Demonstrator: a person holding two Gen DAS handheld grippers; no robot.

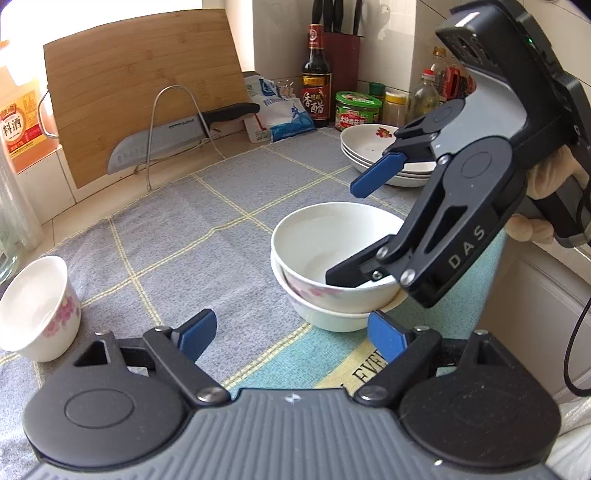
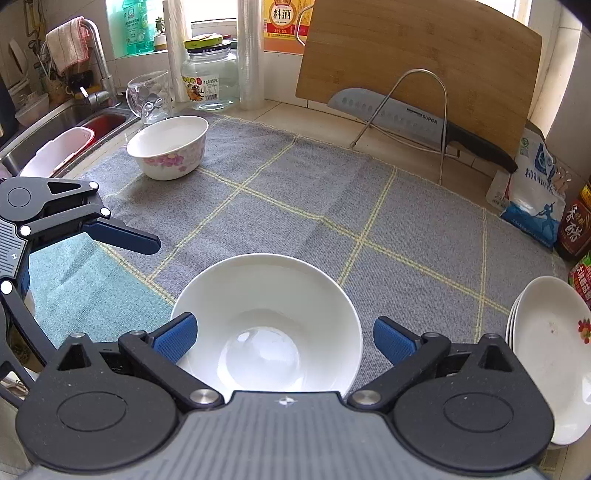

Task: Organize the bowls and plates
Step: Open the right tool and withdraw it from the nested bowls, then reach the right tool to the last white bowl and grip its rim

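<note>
The right claw (image 1: 358,229) carries the white letters "DAS" along its black arm. The knife (image 2: 399,114) leaning on the wire rack reads "SUPOR" on its blade. An orange-labelled bottle (image 2: 282,22) by the window shows "料酒" in red; the same two characters appear on it in the left wrist view. The dark vinegar bottle (image 1: 316,77) reads "香醋" in white on a red label. The glass jar (image 2: 210,79) bears a barcode and small print too fine to read. The cloth on the surface (image 1: 364,373) shows part of a word, "EVE". The lettering on the blue and white bag (image 2: 532,195) and the green-lidded tub (image 1: 357,110) is too small to read.
</note>
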